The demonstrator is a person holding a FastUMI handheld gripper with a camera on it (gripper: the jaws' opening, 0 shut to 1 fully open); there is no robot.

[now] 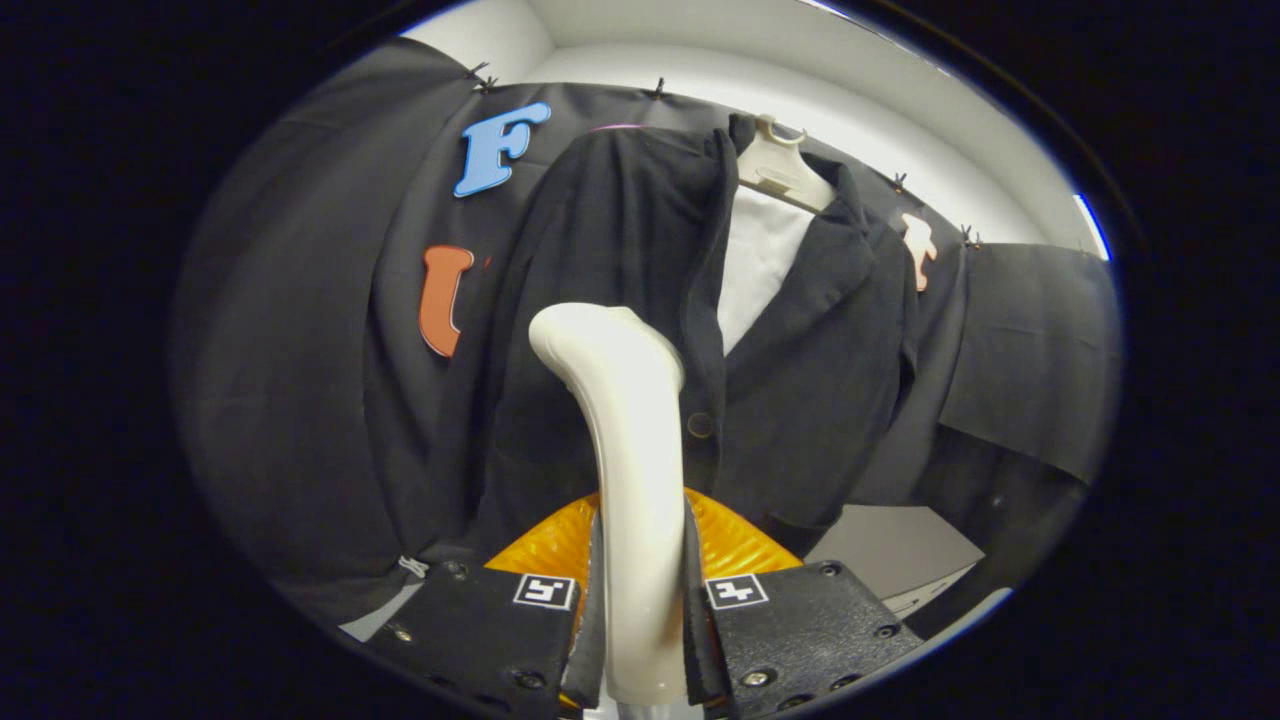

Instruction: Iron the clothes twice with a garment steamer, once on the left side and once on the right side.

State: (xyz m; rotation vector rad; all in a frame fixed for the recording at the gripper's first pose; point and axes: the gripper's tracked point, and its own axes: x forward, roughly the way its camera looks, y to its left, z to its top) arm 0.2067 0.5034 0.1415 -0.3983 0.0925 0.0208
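My gripper (640,600) sits at the bottom centre of the frame, both fingers pressed against the sides of the garment steamer's cream handle (640,520), pinching it between them. The handle rises from between my fingers and curves toward the upper left, ending in the steamer head (590,335) near the middle of the frame. Just behind the fingers, low in the centre, an orange ribbed part (740,545) of the steamer fans out on both sides of the handle.

Beyond the head hangs the dark jacket (620,250), filling the centre of the picture; the head is over its left front panel, just left of the button (699,425). Whether head and cloth touch I cannot tell. A white lining (760,255) shows in the open collar, and a pale hanger (780,165) holds the jacket at upper centre.
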